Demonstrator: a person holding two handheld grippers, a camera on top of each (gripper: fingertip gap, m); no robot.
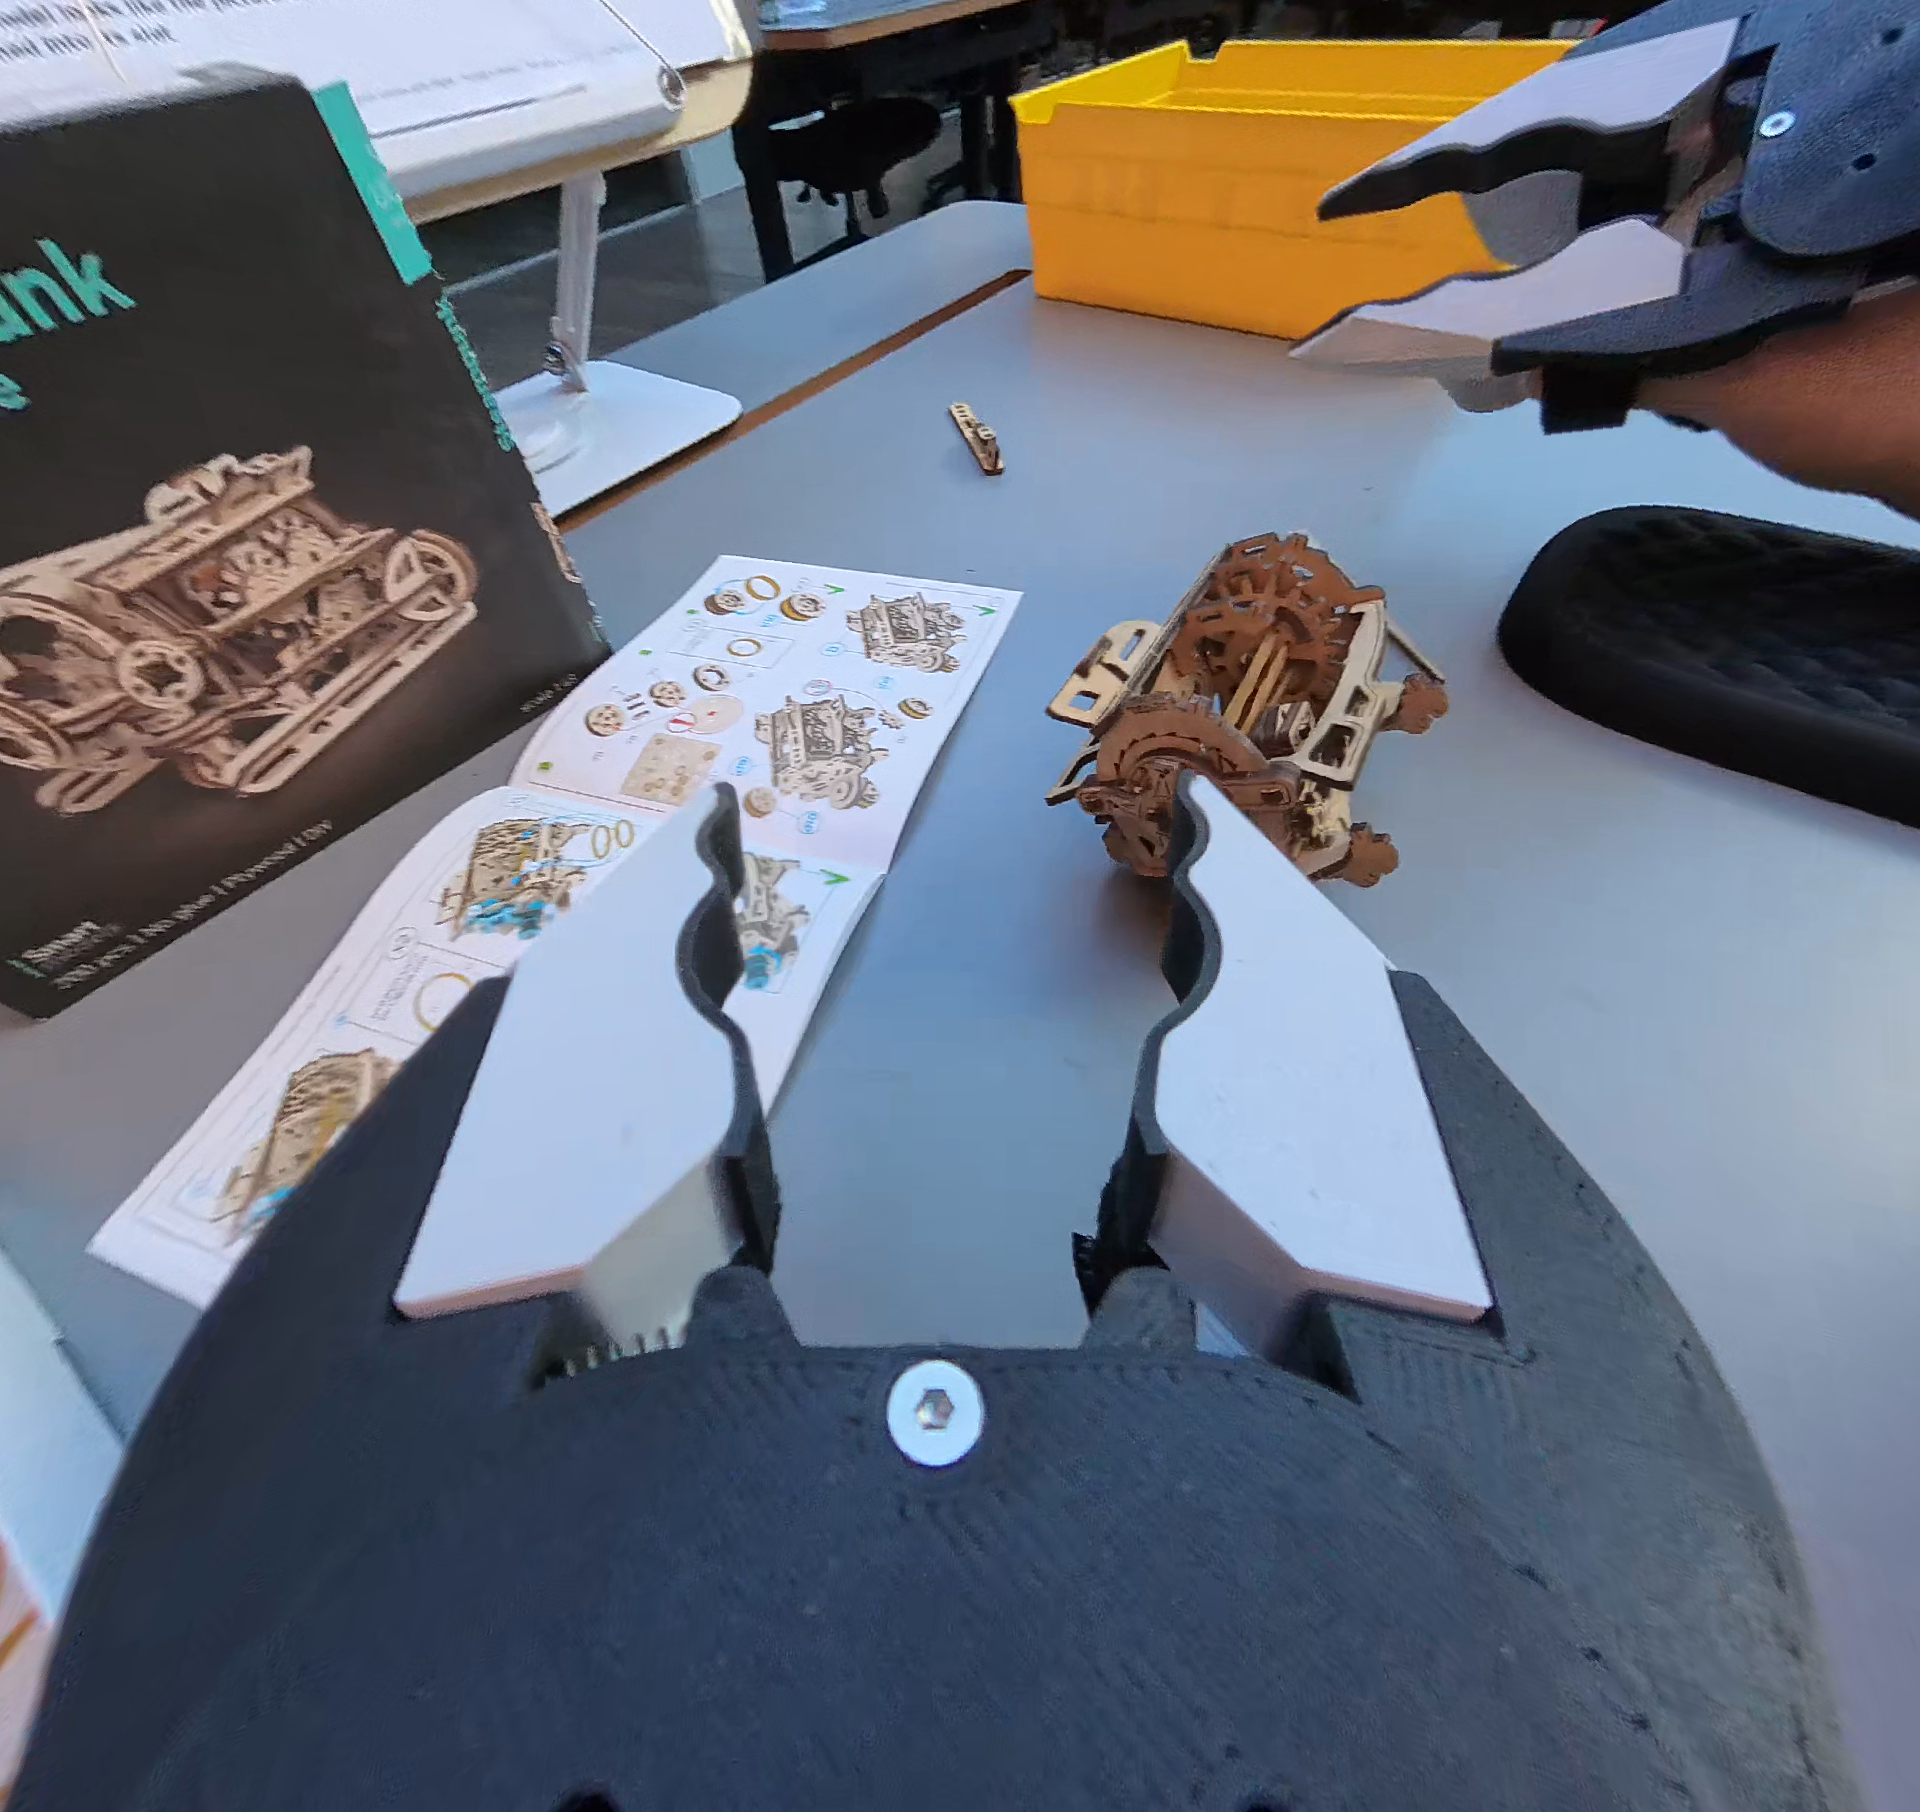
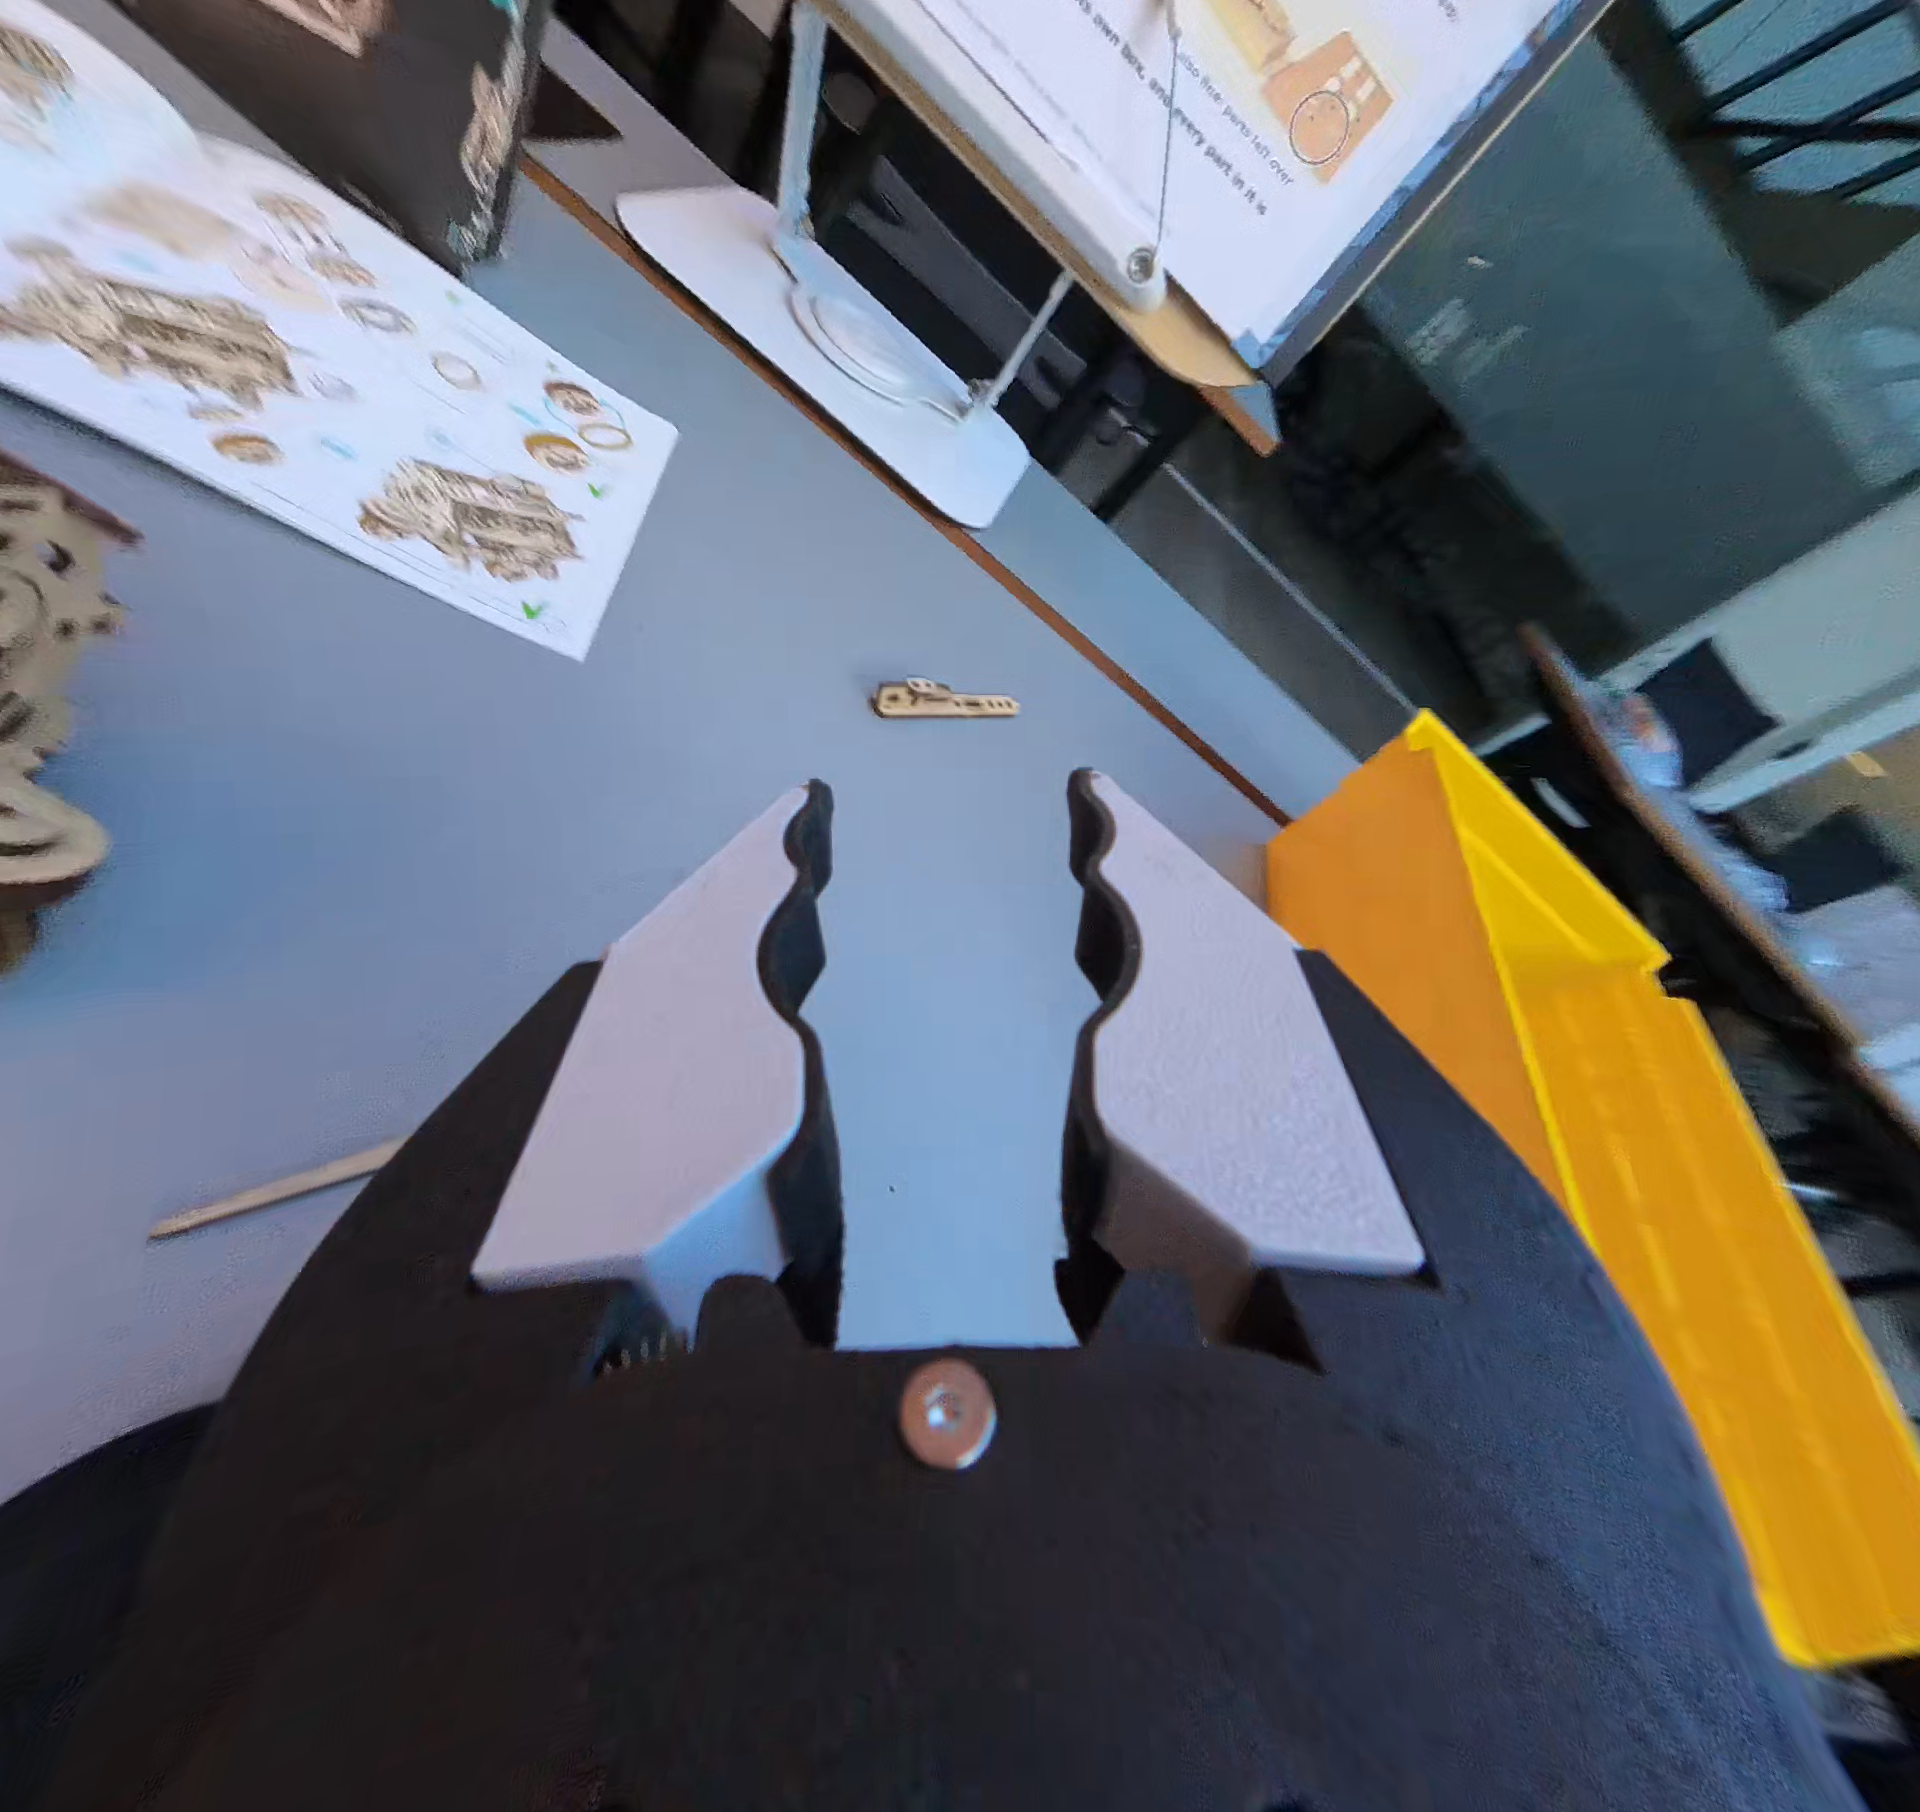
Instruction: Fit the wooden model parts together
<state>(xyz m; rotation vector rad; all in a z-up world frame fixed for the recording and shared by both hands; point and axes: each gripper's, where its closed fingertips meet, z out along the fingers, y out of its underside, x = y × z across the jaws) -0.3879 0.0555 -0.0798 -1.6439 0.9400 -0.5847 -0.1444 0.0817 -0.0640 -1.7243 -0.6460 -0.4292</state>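
The left hand-held gripper (image 1: 956,806) is spread wide above the grey bench (image 1: 1351,1087), and nothing is between its white fingers. Its right fingertip stands just in front of the partly built brown and tan wooden model (image 1: 1247,702), which rests tilted on the bench; whether they touch, I cannot tell. On the left of the model lies an open white instruction booklet (image 1: 790,682), and behind it stands a black cardboard box (image 1: 239,515) with a picture of the model.

The right hand-held gripper (image 2: 948,796) is also spread and holds nothing. It hovers above the bench, pointing at a small flat tan wooden part (image 2: 943,700) that lies alone just beyond its fingertips. A yellow plastic bin (image 2: 1558,1087) stands near on its right.
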